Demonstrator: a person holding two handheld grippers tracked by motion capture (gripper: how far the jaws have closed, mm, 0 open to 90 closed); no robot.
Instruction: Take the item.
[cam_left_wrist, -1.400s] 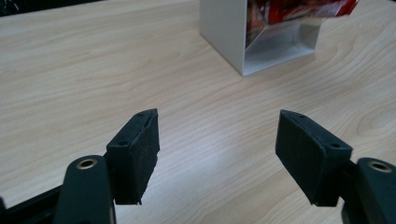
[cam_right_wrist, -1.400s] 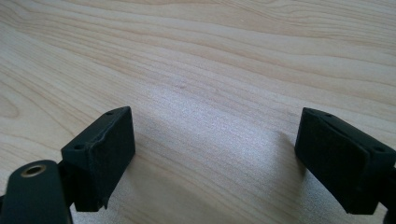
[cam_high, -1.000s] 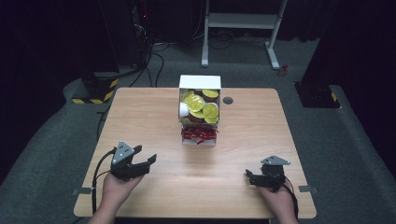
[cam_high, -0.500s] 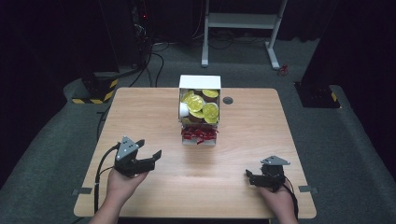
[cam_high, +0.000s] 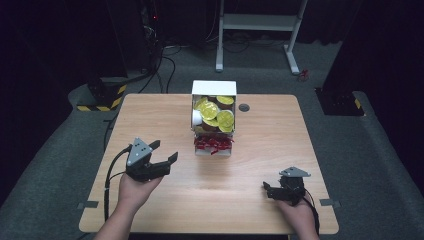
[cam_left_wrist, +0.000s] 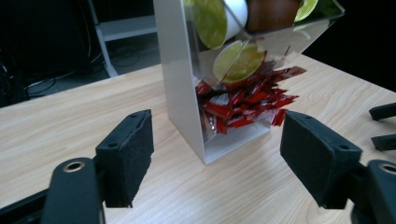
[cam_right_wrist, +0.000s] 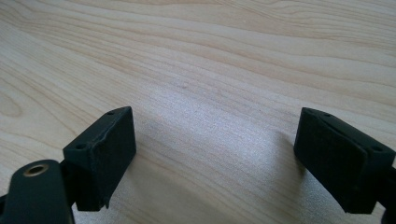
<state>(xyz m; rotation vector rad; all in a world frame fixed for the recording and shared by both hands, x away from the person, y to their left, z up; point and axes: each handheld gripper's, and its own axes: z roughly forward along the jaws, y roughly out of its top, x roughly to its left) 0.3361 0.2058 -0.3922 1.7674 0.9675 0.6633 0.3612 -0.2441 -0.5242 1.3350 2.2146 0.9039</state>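
left gripper (cam_high: 164, 156) is lifting off the table (cam_high: 150, 120) versus a second ago, aiming at the dispenser (cam_high: 214, 90); its jaws have just been closing a little but are standing apart, nothing between them. looks like a reach starting. dispenser, mid-table, is holding gold-lidded pods (cam_high: 210, 110) up top and red sachets (cam_left_wrist: 243, 105) below. right gripper (cam_high: 267, 190) is resting released on the wood.

The left gripper (cam_high: 162, 156) is held off the table in the person's left hand (cam_high: 135, 187), its jaws pointing forward and to the right. They stand apart with nothing between them and have just been closing. The right gripper (cam_high: 267, 190) sits low over the table in the right hand (cam_high: 299, 212), pointing left, its jaws wide apart and bare.
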